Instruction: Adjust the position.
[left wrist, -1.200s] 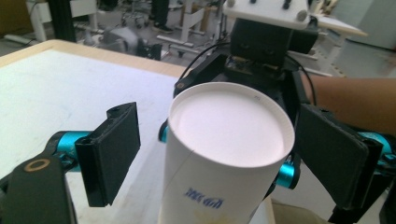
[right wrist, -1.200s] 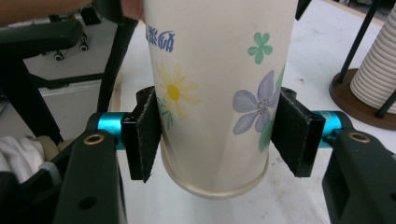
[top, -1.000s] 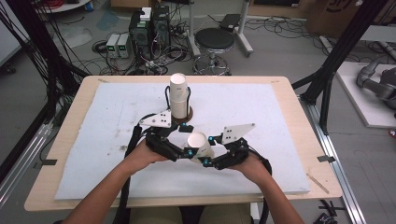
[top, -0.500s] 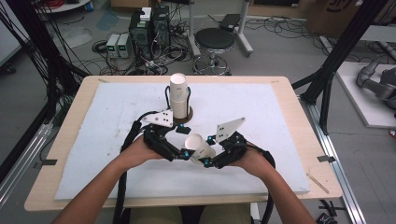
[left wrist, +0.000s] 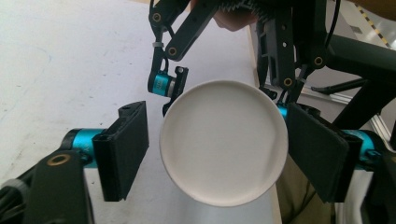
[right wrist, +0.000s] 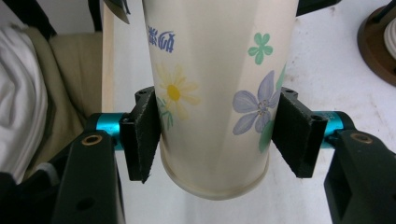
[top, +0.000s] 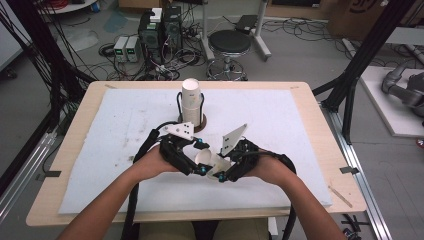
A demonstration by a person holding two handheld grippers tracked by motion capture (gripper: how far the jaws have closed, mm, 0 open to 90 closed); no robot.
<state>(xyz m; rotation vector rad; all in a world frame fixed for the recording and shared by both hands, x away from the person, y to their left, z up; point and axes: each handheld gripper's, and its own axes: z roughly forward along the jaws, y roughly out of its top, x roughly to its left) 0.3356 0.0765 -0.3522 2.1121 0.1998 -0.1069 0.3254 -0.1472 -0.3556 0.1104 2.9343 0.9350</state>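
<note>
A paper cup [top: 206, 159] with painted flowers hangs just above the white mat, held between both hands. My right gripper [right wrist: 215, 140] is shut on the cup [right wrist: 215, 84], its pads pressing both sides near the rim end. The left gripper [left wrist: 217, 149] faces the cup's round white bottom [left wrist: 224, 140]. Its jaws have just been closing around that end; the right-hand pad [left wrist: 317, 154] touches the cup, while the left-hand pad [left wrist: 126, 149] stands a small gap off. In the high view the left gripper [top: 201, 159] and right gripper [top: 221, 164] meet at the cup.
A stack of white cups [top: 191, 97] stands in a wire holder on a round wooden base [top: 201, 123] just behind the hands. The white mat [top: 300, 130] covers the wooden table [top: 320, 100]. A stool and cables lie on the floor beyond.
The left gripper's jaws have narrowed around the cup's bottom end. The right gripper has lifted slightly and tipped, its grey plate now pointing up more.
</note>
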